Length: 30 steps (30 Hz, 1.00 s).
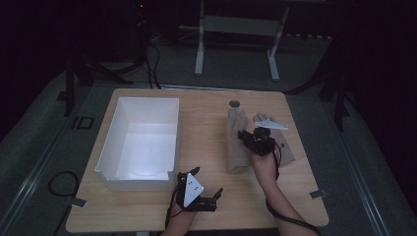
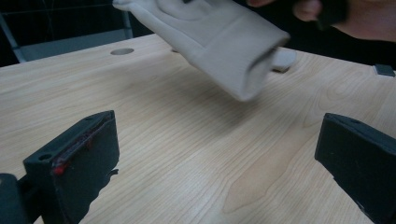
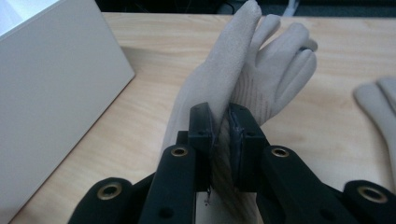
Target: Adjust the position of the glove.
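Gloves of beige knitted fabric are counted as two: one (image 3: 243, 88) is pinched by the right gripper (image 3: 223, 140) beside the white rectangular box (image 1: 140, 142), the other (image 3: 380, 100) lies to its right; the left gripper (image 1: 206, 189) is held open over bare near tabletop.

- The glove (image 3: 261, 79) clamped in the right gripper (image 3: 223, 140) is pale beige-grey, with a fine ribbed knit pattern on its palm side.
- A second glove (image 1: 280, 135), lying near the table's right edge, is the same pale beige-grey.
- The right gripper's jaws are black, with brass-coloured rings around the screw holes.
- The left gripper (image 1: 206, 184), near the front edge, is black, with red traces along one pad and a light grey plate on top.
- The box (image 1: 140, 142), by the left edge, is white inside and out.
- The table (image 1: 206, 123) is light wood with a wavy brown grain.
- A small round grey disc (image 1: 234, 103) sits near the far edge.
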{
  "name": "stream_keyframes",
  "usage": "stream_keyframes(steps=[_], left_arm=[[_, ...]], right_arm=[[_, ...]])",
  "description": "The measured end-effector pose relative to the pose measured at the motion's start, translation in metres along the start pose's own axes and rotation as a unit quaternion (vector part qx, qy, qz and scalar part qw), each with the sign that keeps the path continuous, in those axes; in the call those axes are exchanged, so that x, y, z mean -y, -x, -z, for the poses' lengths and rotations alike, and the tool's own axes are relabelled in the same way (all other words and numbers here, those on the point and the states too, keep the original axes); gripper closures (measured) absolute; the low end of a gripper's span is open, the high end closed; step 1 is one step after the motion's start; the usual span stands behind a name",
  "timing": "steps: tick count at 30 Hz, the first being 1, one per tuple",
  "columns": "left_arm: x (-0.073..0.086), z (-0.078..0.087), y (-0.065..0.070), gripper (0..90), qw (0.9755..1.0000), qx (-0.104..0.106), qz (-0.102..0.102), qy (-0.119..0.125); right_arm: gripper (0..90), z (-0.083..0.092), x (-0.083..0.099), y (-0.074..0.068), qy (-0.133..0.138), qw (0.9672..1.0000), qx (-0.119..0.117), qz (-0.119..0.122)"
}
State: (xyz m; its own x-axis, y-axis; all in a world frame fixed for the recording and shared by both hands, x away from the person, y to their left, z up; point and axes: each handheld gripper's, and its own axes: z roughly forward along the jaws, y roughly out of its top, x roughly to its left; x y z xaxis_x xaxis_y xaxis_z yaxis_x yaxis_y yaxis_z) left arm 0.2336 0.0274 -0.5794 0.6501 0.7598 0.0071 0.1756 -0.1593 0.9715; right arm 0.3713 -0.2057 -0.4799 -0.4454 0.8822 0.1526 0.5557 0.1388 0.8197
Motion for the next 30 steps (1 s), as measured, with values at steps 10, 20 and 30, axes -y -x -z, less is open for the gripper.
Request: stream_keyframes(steps=[10, 20, 30], left_arm=[[0.000, 0.000, 0.000, 0.3, 1.0000, 0.001, 0.000, -0.001], [0.000, -0.001, 0.000, 0.3, 1.0000, 0.002, -0.001, -0.003], [0.000, -0.001, 0.000, 0.3, 1.0000, 0.004, -0.002, -0.003]], right_arm=[[80.5, -0.005, 0.039, 0.002, -0.030, 0.9994, 0.005, -0.016], [78.7, -0.022, 0.068, 0.009, -0.063, 0.9973, 0.037, -0.003], [59.4, -0.026, 0.080, 0.017, -0.056, 0.9980, 0.023, -0.018]])
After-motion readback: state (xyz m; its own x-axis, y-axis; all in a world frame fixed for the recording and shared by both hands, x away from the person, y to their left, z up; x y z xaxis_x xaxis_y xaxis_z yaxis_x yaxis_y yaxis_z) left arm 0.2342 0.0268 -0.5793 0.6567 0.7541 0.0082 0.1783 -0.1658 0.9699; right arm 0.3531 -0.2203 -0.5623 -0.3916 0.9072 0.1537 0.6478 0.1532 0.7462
